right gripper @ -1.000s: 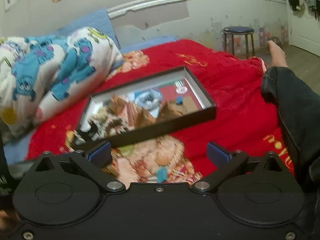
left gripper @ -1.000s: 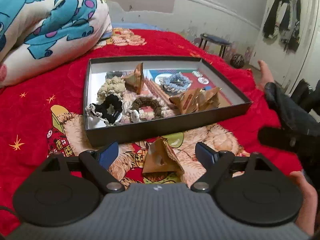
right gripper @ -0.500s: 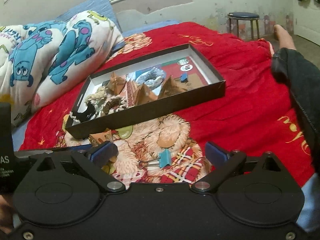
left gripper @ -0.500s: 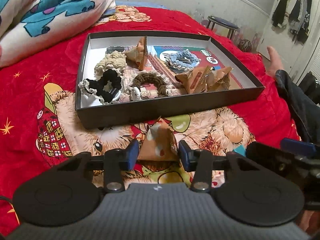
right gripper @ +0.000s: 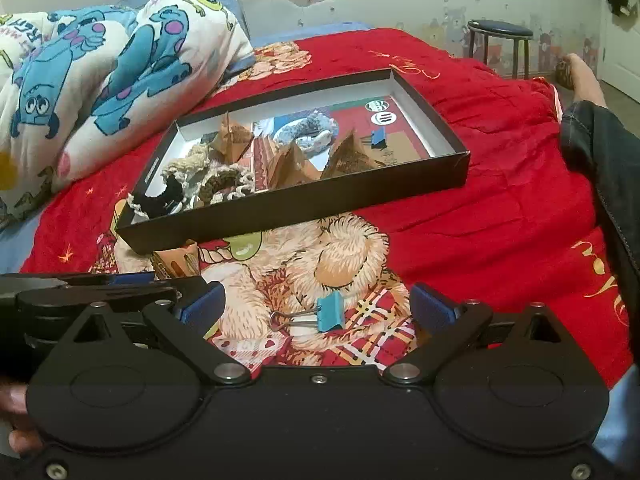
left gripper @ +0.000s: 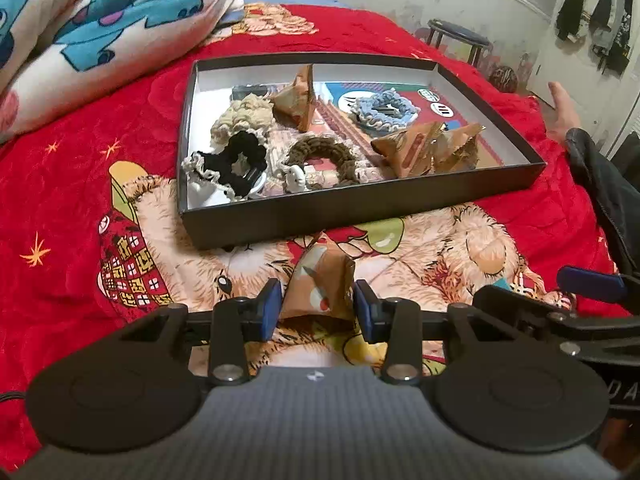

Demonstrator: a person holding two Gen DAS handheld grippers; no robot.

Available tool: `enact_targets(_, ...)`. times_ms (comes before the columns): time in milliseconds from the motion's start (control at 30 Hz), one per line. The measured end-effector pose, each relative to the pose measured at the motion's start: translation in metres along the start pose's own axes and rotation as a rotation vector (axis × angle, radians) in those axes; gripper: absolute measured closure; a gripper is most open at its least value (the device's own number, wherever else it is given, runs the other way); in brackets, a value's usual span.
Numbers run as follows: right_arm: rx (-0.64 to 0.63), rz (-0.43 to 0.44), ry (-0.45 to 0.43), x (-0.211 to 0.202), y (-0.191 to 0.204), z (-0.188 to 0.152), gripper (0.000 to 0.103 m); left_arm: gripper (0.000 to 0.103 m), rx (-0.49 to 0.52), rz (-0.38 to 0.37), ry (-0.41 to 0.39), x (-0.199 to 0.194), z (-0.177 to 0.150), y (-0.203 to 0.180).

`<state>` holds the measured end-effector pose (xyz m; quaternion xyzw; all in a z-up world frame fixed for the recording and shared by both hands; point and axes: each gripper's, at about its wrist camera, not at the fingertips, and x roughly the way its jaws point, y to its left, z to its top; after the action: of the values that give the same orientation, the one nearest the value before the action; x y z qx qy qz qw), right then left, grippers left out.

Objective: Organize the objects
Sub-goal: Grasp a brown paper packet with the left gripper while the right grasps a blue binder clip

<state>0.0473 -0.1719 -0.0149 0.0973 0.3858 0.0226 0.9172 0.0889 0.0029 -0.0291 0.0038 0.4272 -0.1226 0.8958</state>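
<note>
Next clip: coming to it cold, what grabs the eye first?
The loud red cartoon-bear blanket, with a shallow black box lying on it, holding crocheted scrunchies and folded brown paper packets. In front of the box, the left tongs are shut on another brown paper packet, while the open right tongs straddle a blue binder clip on the blanket.

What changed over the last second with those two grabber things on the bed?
The left gripper moved forward and closed its wide-open fingers onto the brown paper packet lying before the black box. The right gripper came down over the blue binder clip, staying open. The box's contents stayed put.
</note>
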Motion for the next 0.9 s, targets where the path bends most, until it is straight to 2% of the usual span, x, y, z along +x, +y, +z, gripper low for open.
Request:
enact_targets(400,0.037,0.005,0.017,0.008,0.0,-0.001,0.004,0.06,-0.021,-0.011,0.015,0.001,0.002,0.006)
enact_targets(467,0.031,0.002,0.018,0.01,0.001,-0.001,0.004,0.06,-0.01,-0.001,0.015,0.0,0.002,0.006)
enact_targets(567,0.02,0.018,0.021,0.012,0.003,-0.002,0.01,0.061,0.005,0.004,0.021,-0.001,0.002,0.007)
enact_targets(767,-0.034,0.013,0.048,0.023,0.012,-0.007,0.01,0.061,-0.024,0.016,0.022,-0.004,0.003,0.015)
enact_targets(867,-0.067,-0.037,0.038,0.028,0.019,-0.013,0.019,0.061,-0.027,0.014,0.026,-0.003,0.003,0.016)
enact_targets(900,-0.078,-0.069,0.022,0.03,0.022,-0.017,0.025,0.061,-0.024,0.015,0.025,-0.003,0.003,0.016)
